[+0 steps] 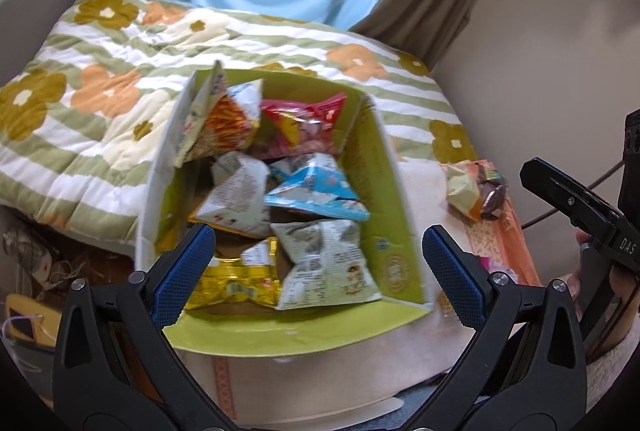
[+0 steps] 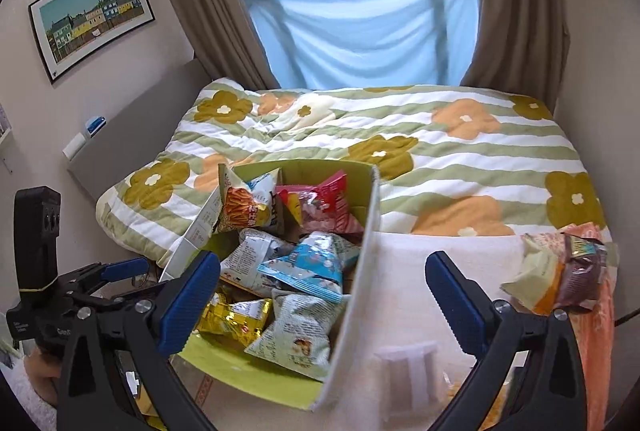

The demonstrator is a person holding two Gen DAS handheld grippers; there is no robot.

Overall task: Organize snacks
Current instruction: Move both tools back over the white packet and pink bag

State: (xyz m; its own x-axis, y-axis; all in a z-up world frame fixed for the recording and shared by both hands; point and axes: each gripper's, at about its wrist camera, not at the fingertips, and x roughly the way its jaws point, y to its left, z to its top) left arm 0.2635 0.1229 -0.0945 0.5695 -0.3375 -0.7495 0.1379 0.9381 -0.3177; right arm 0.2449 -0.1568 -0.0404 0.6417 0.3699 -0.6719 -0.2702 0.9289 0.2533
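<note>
An open green-lined cardboard box (image 1: 390, 183) (image 2: 362, 255) holds several snack bags: orange-striped (image 1: 228, 123), red (image 1: 308, 123), blue (image 1: 316, 191), white (image 1: 328, 263) and yellow (image 1: 236, 281). My left gripper (image 1: 318, 271) is open and empty, just above the box's near end. My right gripper (image 2: 322, 301) is open and empty, straddling the box's right wall. A small pile of loose snack packets (image 1: 478, 191) (image 2: 560, 283) lies to the right of the box on an orange printed surface (image 1: 514, 251).
The box stands on a white cloth-covered surface (image 2: 424, 271) at the foot of a bed with a floral quilt (image 2: 400, 135). Curtains and a window are behind. Clutter and cables (image 1: 36, 263) lie at the lower left. The other gripper shows at each view's edge.
</note>
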